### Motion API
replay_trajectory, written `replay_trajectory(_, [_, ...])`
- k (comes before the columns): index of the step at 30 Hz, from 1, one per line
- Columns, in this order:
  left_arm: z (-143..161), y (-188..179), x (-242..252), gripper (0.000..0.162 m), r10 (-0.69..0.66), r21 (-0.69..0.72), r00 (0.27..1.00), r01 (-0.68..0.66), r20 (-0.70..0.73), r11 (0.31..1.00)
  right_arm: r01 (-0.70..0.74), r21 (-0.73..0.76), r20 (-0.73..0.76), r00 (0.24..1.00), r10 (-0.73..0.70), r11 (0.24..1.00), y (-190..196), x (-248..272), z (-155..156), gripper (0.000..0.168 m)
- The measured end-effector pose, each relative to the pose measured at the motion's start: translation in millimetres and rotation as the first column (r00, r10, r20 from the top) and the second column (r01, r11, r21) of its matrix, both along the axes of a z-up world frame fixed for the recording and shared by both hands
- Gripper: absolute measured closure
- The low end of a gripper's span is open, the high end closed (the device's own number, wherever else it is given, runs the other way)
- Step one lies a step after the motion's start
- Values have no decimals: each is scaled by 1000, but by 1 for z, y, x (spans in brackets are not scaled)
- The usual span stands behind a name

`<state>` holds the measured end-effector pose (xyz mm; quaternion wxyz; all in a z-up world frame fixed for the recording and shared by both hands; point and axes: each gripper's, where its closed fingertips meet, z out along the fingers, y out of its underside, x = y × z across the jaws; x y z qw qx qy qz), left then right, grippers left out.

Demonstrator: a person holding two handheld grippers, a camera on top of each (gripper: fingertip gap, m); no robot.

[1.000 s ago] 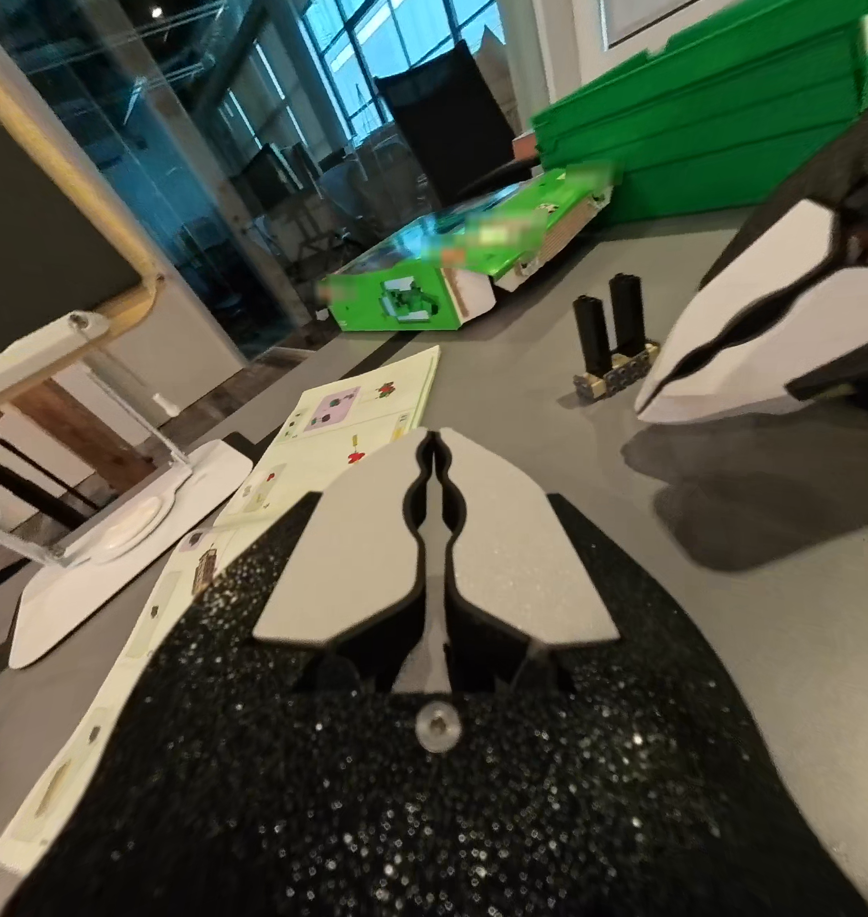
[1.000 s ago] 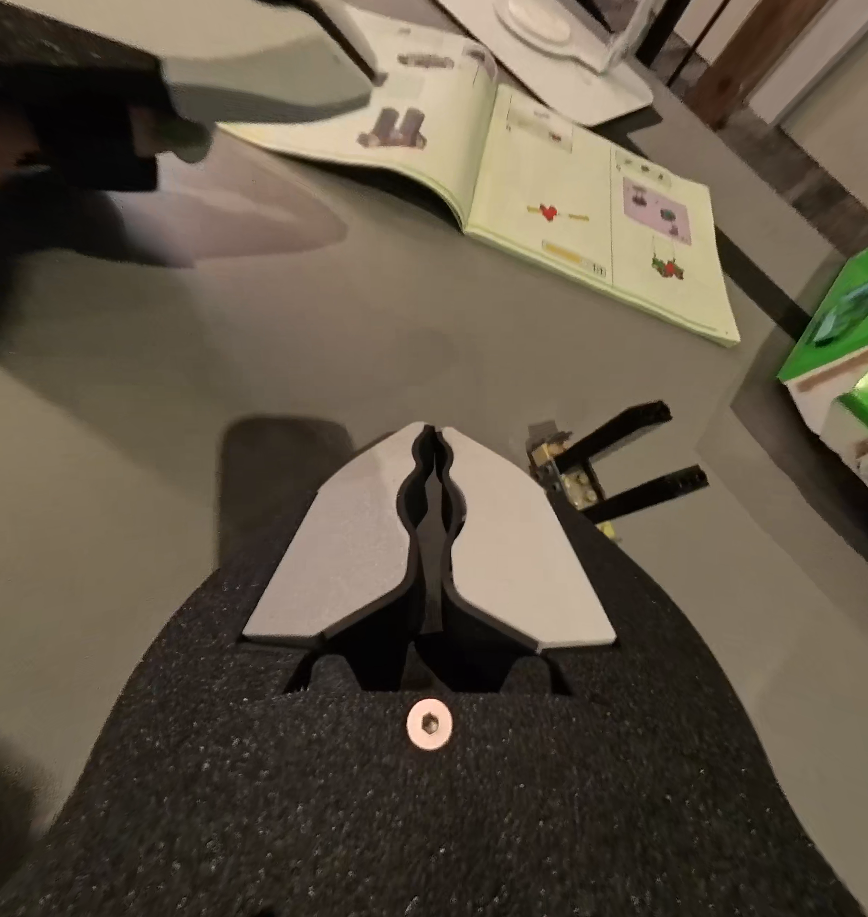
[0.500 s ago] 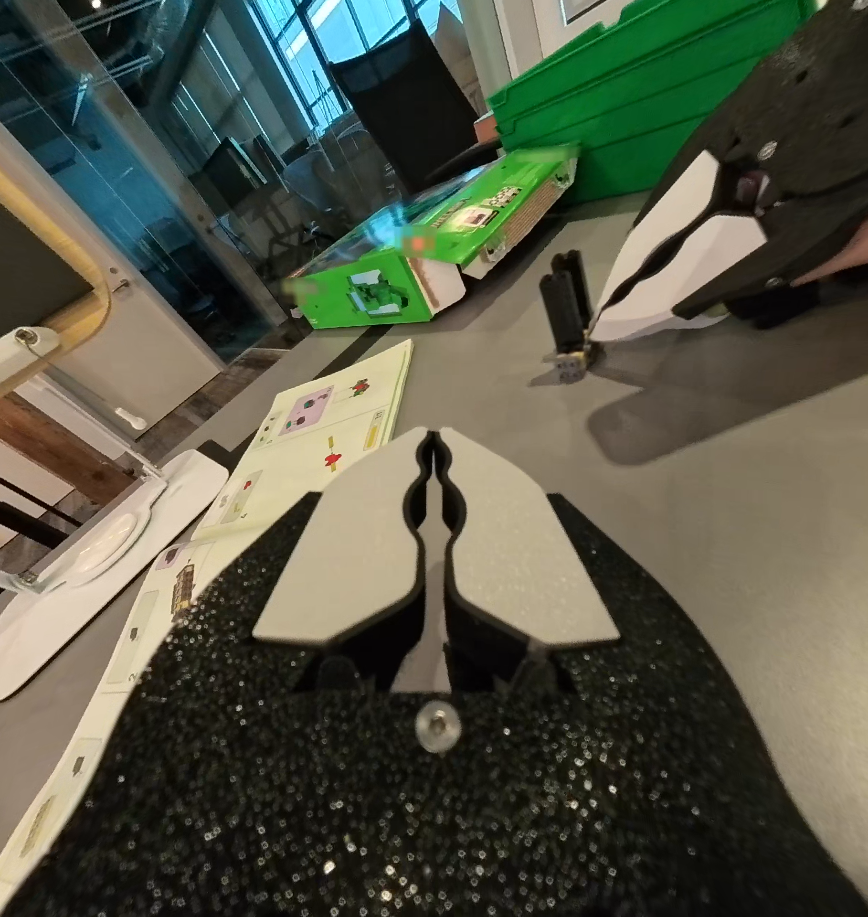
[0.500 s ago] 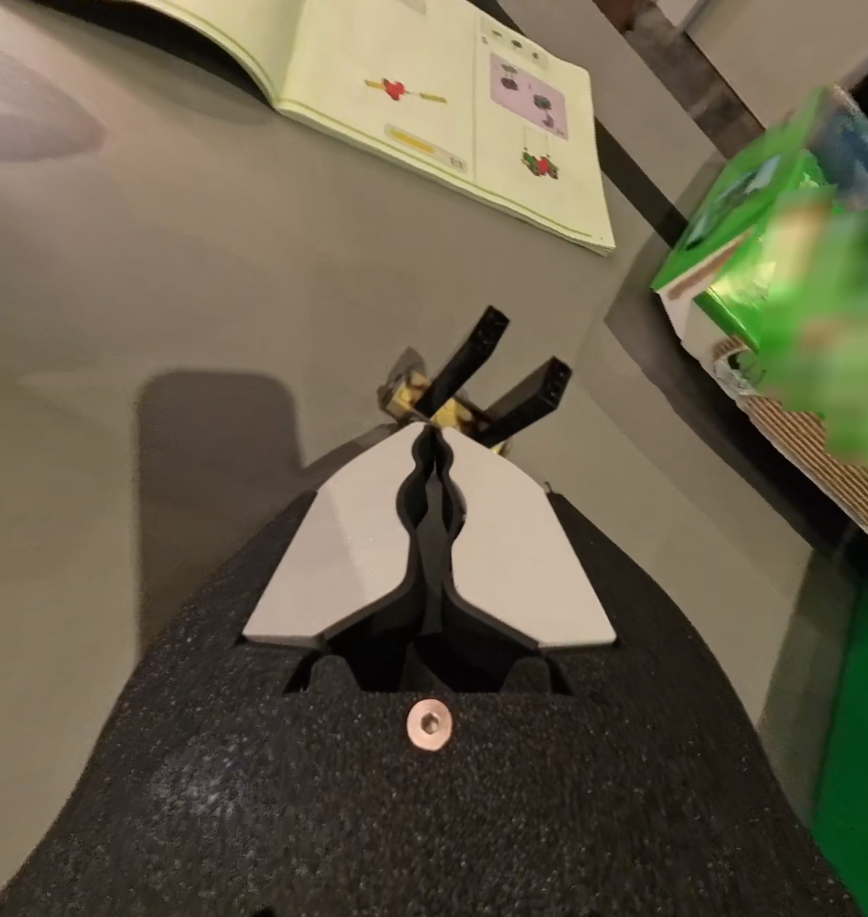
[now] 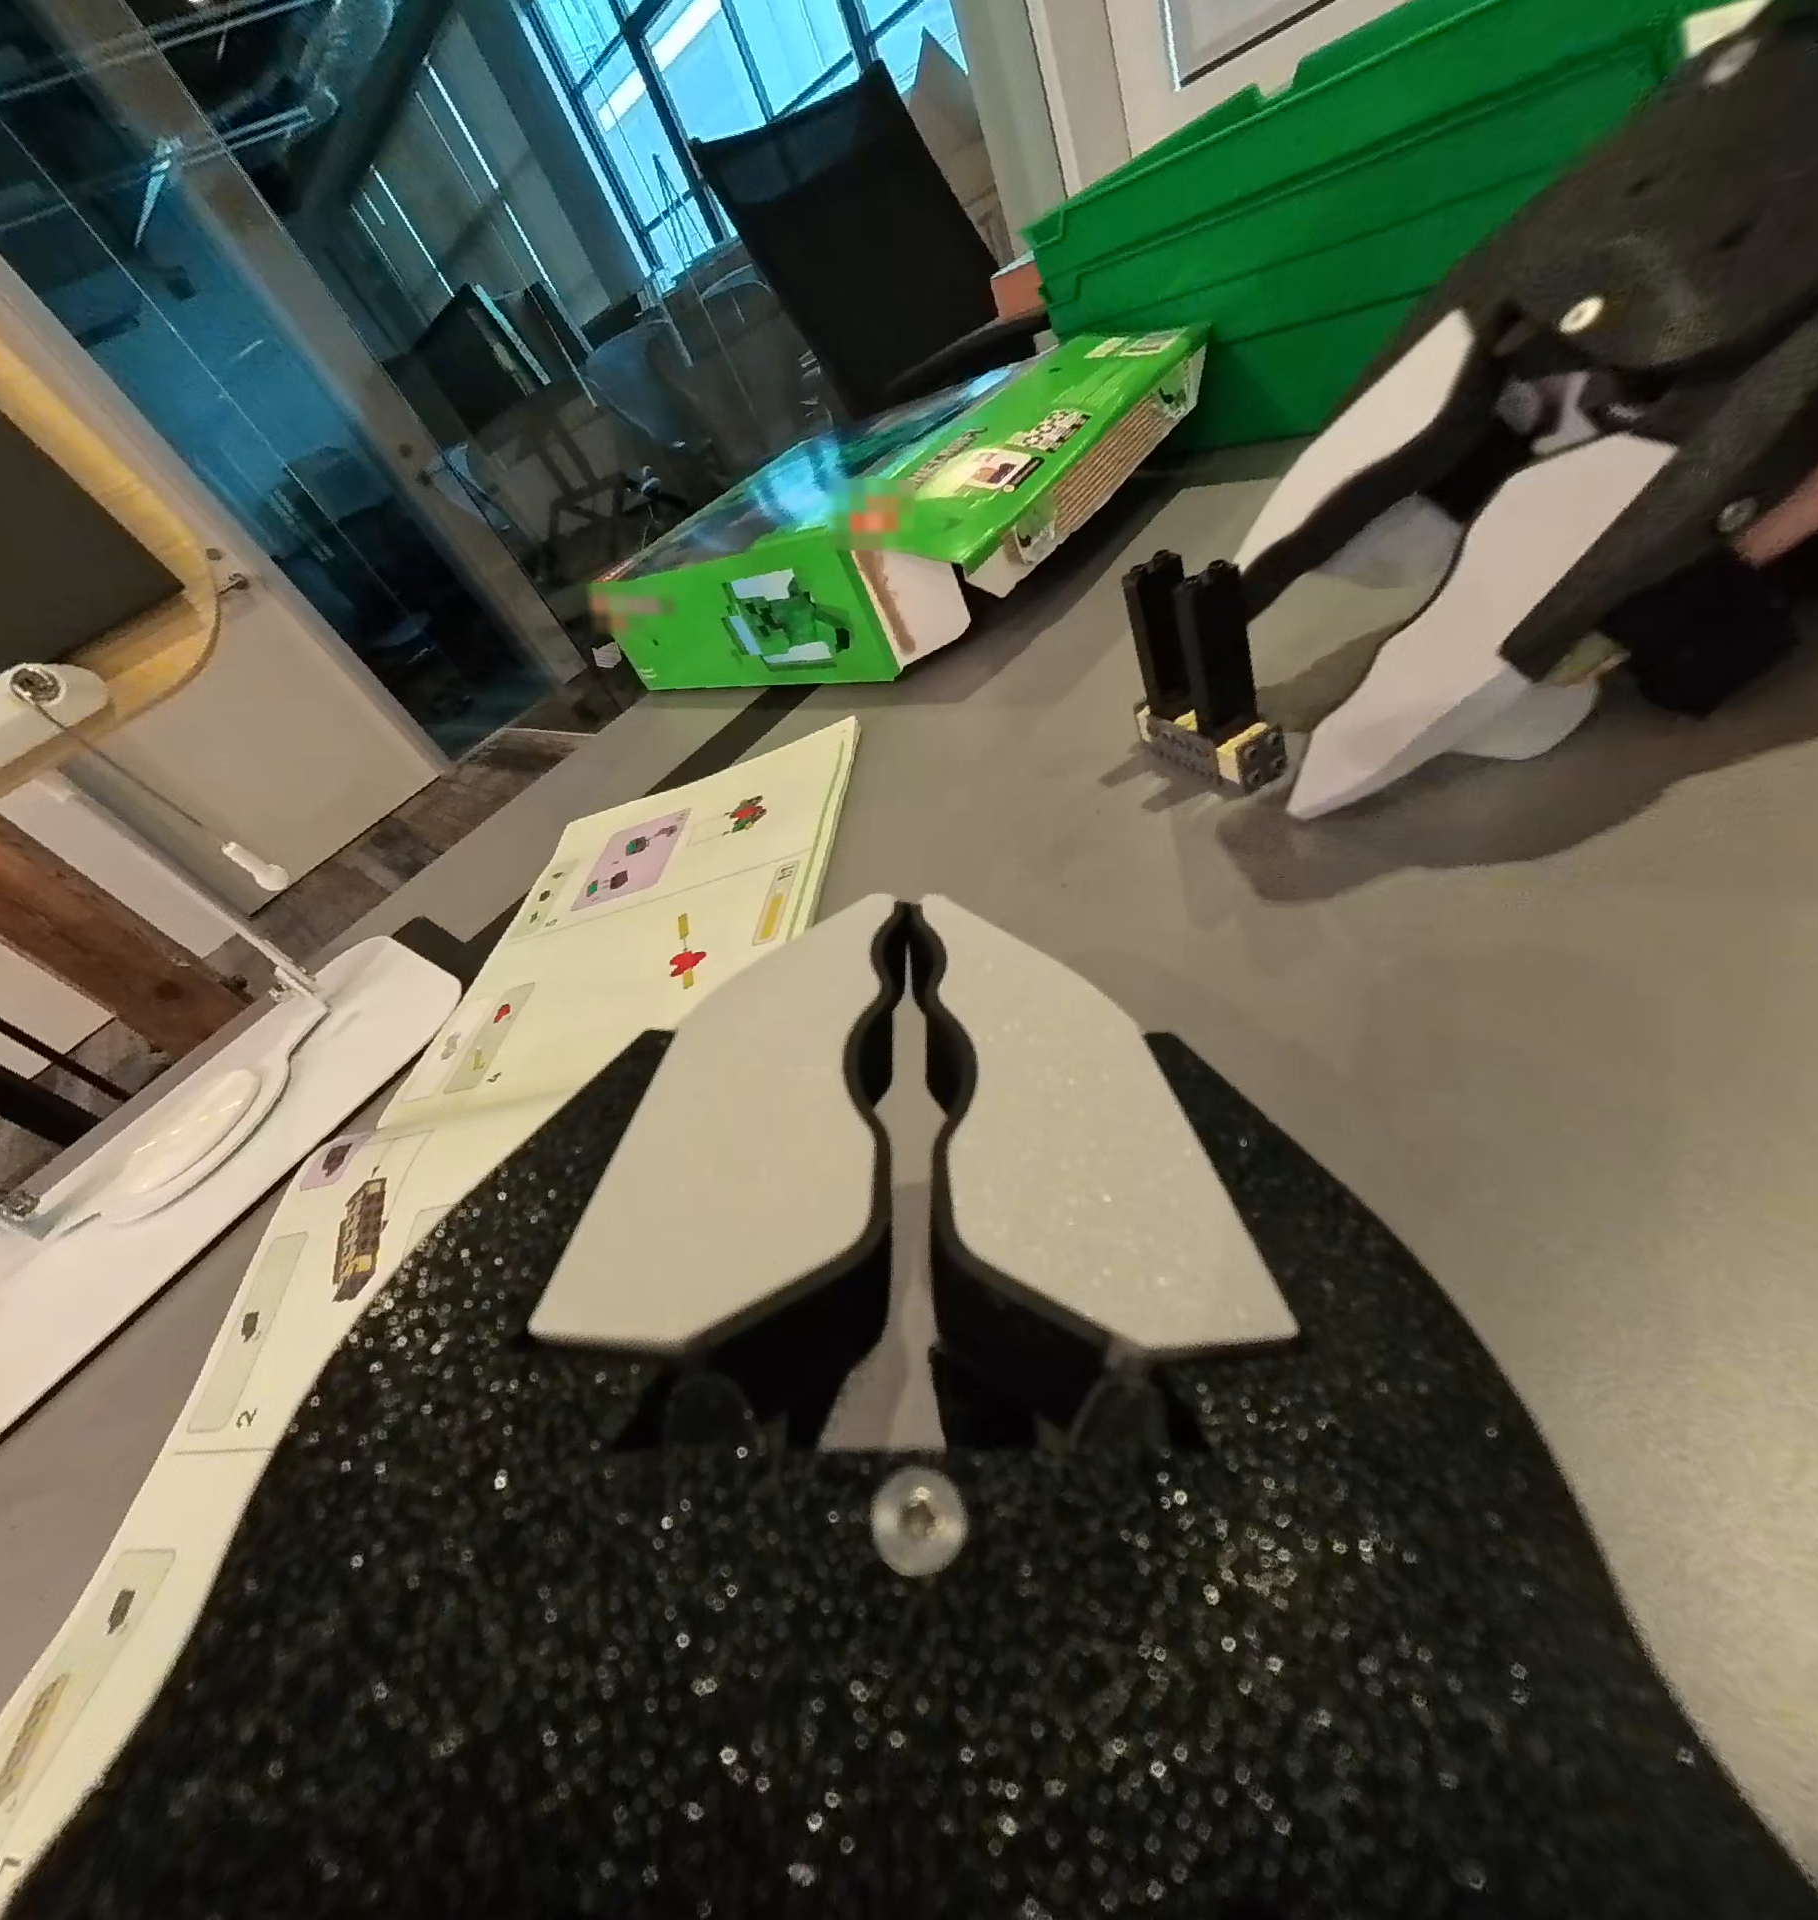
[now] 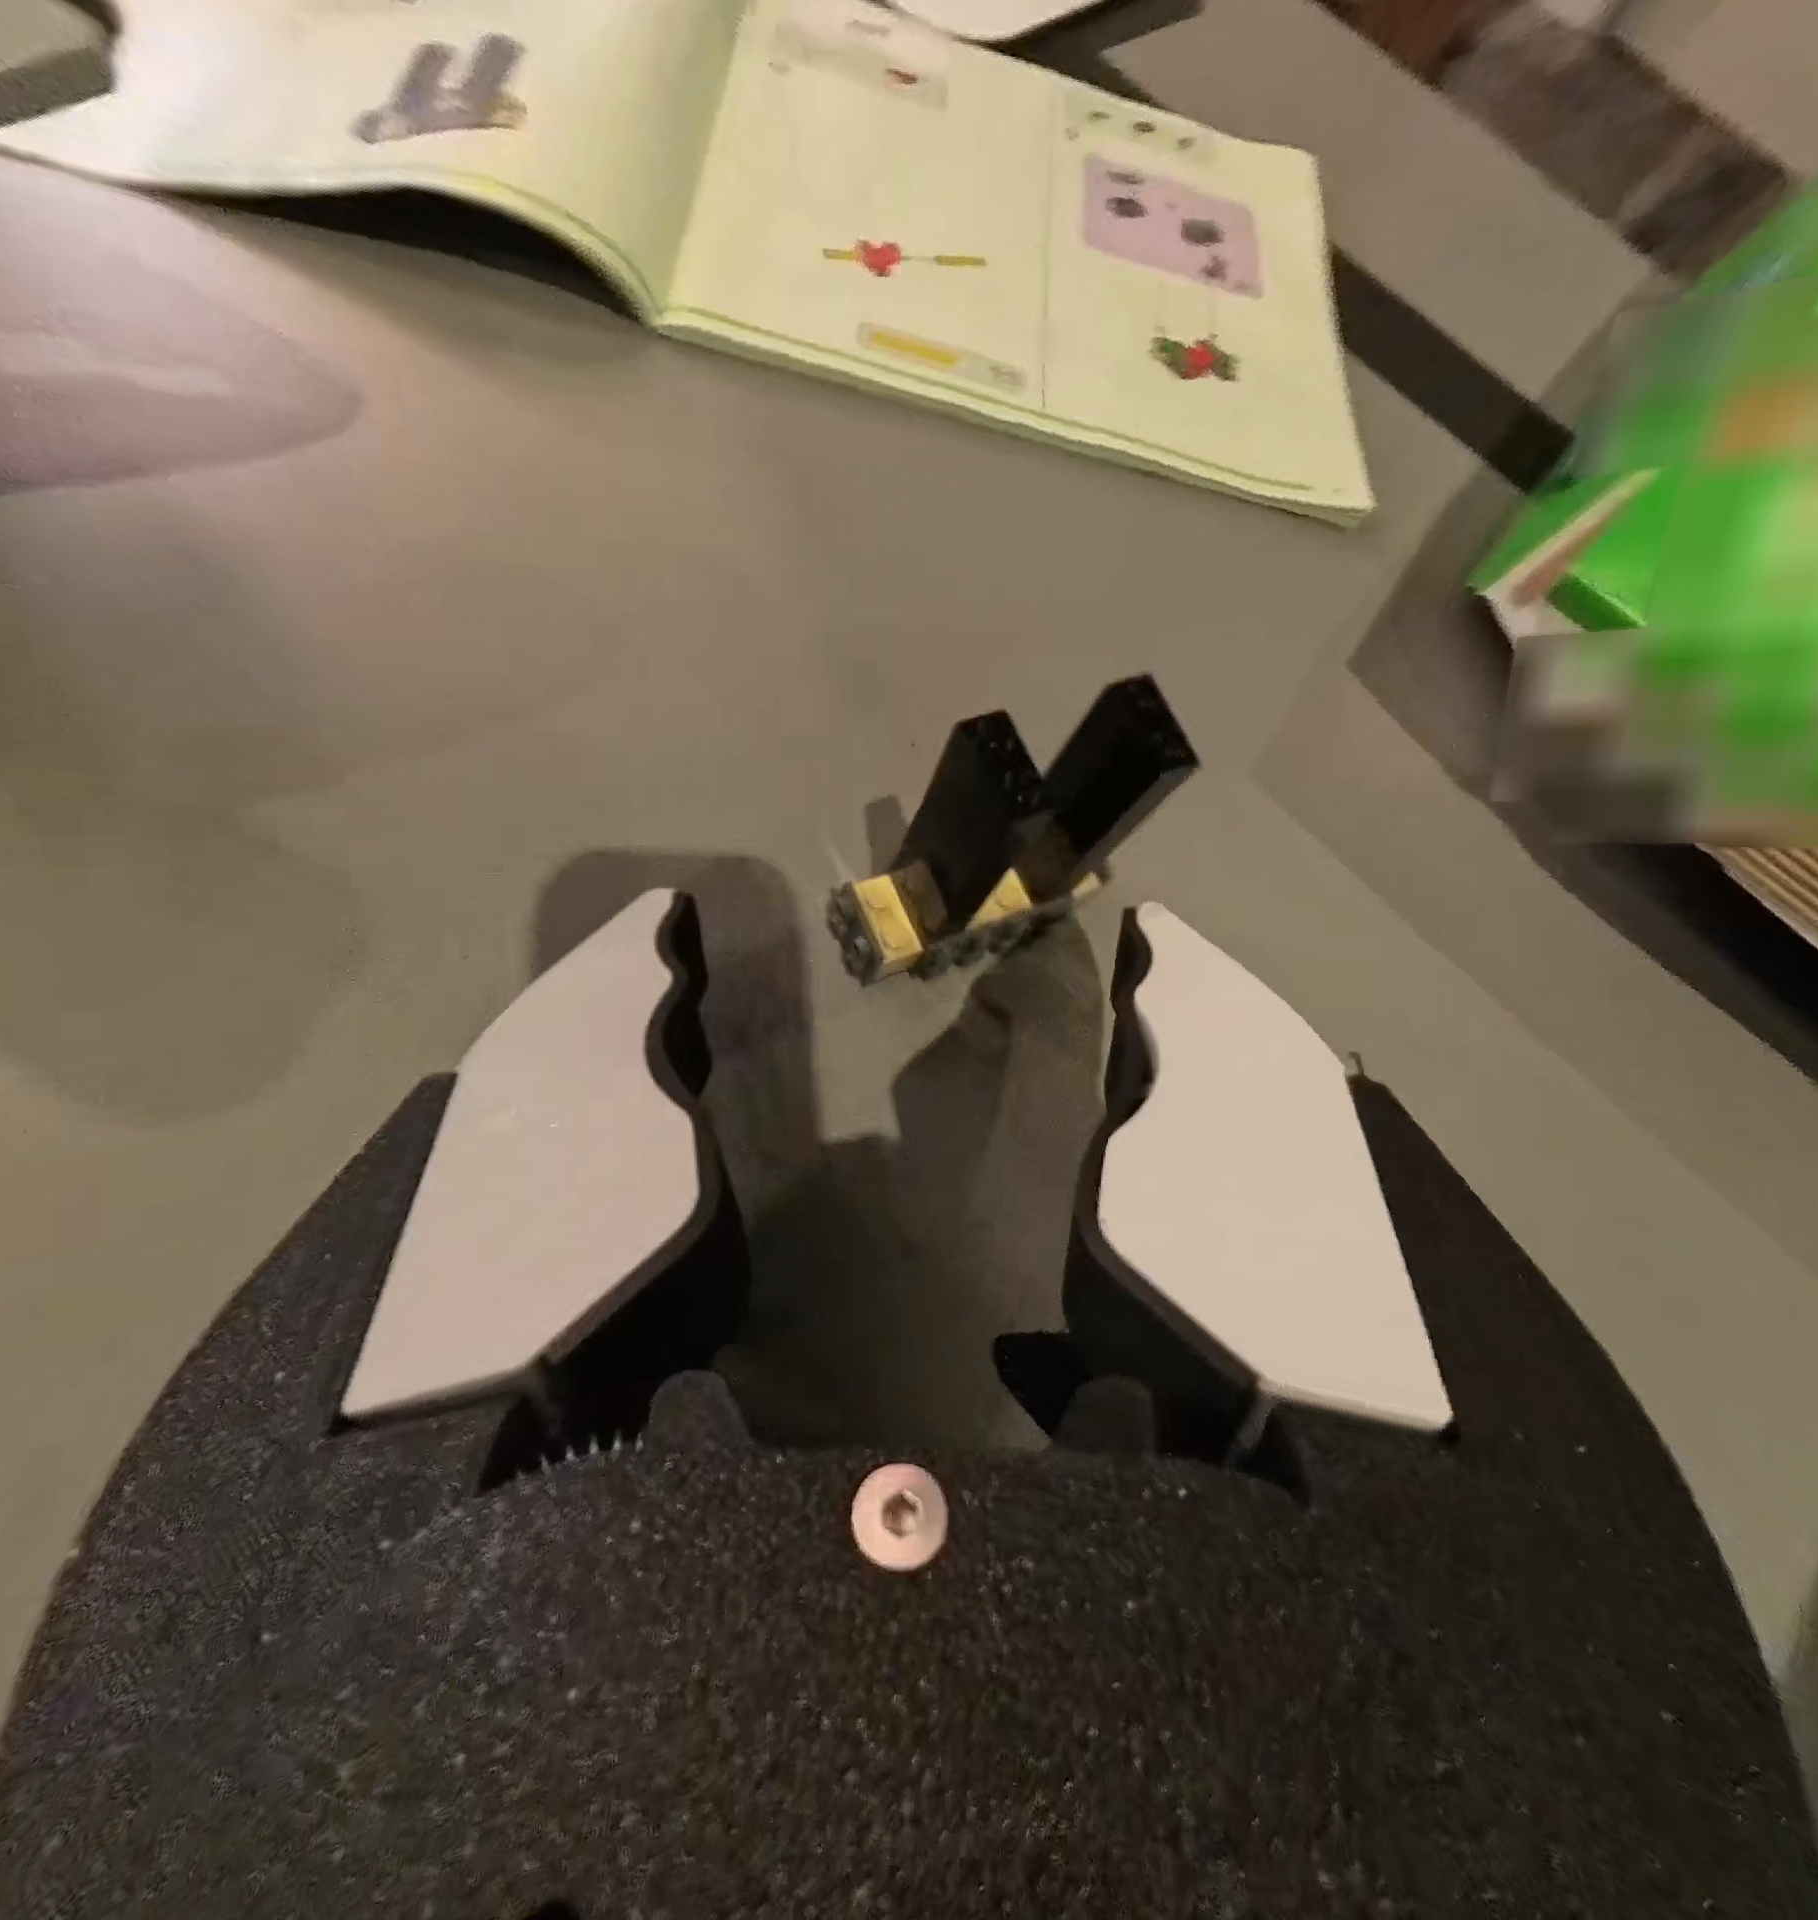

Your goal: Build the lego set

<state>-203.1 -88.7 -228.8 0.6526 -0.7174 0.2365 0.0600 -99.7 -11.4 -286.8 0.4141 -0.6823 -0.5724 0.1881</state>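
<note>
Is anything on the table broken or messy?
Only the green lego box: its end flap hangs open, showing bare cardboard. The lego piece with two black pillars stands upright on the table, undamaged.

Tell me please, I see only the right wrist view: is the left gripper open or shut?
Observer: Shut. The left gripper has its fingers together and holds nothing.
Operator: How near is my lower finger to the lego assembly?
Observer: In the left wrist view the right gripper is open. Its lower finger has its tip on the table right beside the base of the lego assembly.
Operator: What stands behind the green box?
Observer: Behind the green box there are stacked green bins.
</note>
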Motion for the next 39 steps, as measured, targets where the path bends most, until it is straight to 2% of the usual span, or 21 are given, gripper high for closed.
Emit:
replay_trajectory(6, [1,-1,0,162,-6,4,1000,6,10,1000,-331,-52,-42,943,329,942,5,-6,4,90])
replay_trajectory(9, [1,-1,1,162,-12,2,1000,12,8,1000,-410,-134,-23,912,411,902,11,-8,-2,83])
replay_trajectory(12, [0,-1,3,162,-23,2,1000,23,2,1000,-456,-162,28,884,466,875,15,-8,-10,86])
replay_trajectory(16, [0,-1,5,162,-31,-2,1000,31,-4,1000,-494,-176,31,862,506,851,14,-9,-11,93])
replay_trajectory(23, [-1,-1,7,162,-41,-5,999,41,-12,999,-492,-163,25,865,502,856,11,-9,-9,108])
replay_trajectory(26, [-1,-1,8,162,-45,-5,999,45,-13,999,-467,-162,24,879,476,870,12,-9,-9,109])
replay_trajectory(28, [-1,-1,8,162,-47,-4,999,47,-11,999,-434,-153,21,897,442,888,16,-9,-9,109])
replay_trajectory(30, [-1,-1,8,162,-49,-3,999,49,-10,999,-338,-133,24,939,344,932,30,-9,-8,109])
replay_trajectory(32, [-1,-1,9,162,-51,-1,999,51,-8,999,-175,-120,25,983,180,977,54,-7,-7,109])
replay_trajectory(34, [0,-1,9,162,-53,2,999,53,-6,999,44,-118,23,999,-41,992,80,-1,-7,109])
replay_trajectory(36, [0,-1,9,162,-53,3,999,53,-4,999,292,-118,23,956,-291,949,106,14,-7,110])
replay_trajectory(39, [1,-1,8,162,-53,8,999,53,0,999,492,-113,4,869,-495,863,126,34,-5,110])
